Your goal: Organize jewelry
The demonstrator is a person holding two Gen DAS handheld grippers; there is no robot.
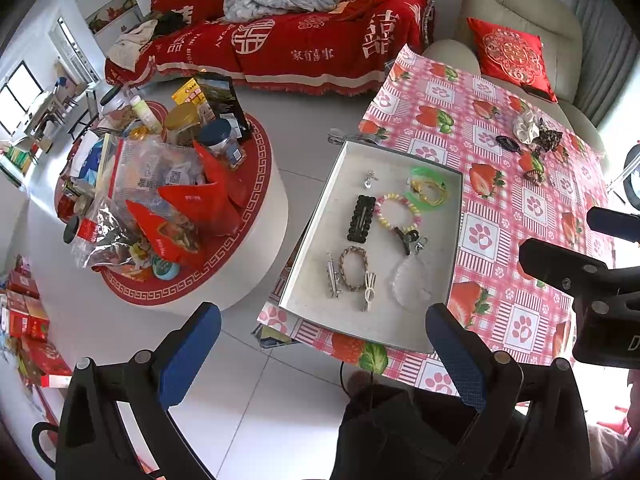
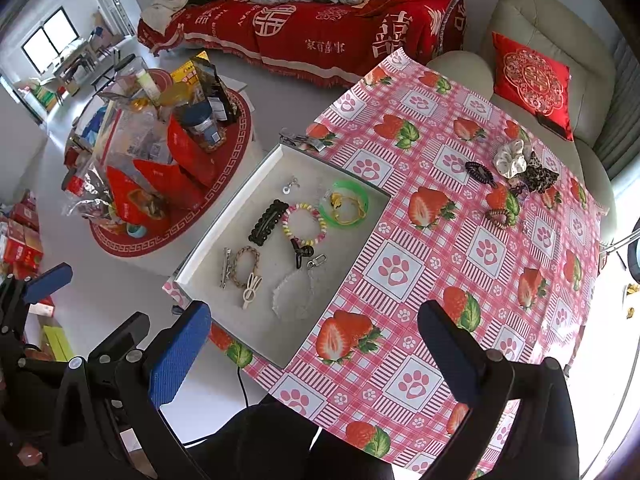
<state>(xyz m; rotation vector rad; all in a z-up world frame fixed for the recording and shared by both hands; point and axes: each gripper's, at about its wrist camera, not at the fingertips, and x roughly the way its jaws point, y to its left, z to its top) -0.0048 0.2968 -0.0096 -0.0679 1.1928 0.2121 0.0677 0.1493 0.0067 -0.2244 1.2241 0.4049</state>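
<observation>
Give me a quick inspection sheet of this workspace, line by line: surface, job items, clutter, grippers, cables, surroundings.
Surface: table under a pink strawberry and paw-print cloth.
Job's things: open tray holds a black hair clip, beaded bracelet, green bangle and more; scrunchies and hair ties lie loose on the cloth.
Clutter: nothing seen besides these.
Grippers: left gripper and right gripper both open, empty, above the near edge.
Cables: black cable hangs below the table.
Surroundings: red sofa, snack-laden round table, beige armchair.

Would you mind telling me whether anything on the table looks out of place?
Yes: the scrunchies and hair ties lie loose at the table's far side, apart from the tray that holds the other pieces.
</observation>
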